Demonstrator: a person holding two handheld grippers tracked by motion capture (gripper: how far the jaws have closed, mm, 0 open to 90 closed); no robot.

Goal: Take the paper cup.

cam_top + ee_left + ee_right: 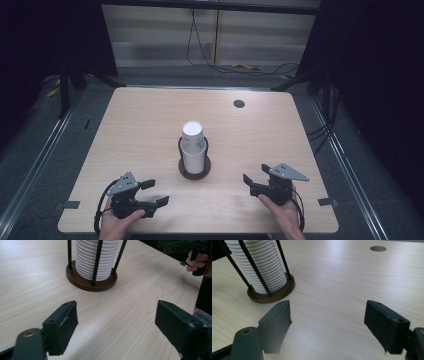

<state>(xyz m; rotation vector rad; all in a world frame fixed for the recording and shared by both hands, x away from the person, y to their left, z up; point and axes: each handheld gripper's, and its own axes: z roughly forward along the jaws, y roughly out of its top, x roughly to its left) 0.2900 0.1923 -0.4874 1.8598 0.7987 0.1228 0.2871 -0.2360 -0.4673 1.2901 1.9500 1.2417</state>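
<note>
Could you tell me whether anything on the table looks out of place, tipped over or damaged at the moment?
Nothing stands out. The stack of white cups stands upright inside its wire holder on the round brown base, mid-table. The left gripper and right gripper sit near the front edge, both open and holding nothing. No spills show on the table.

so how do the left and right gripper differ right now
The left gripper sits at the table's near left, its jaws pointing right and slightly away; the right gripper sits at the near right, jaws pointing left toward the cup stack. The left is nearer the table's front edge; the right is a little farther in. Both are open, empty and hand-held.
</note>
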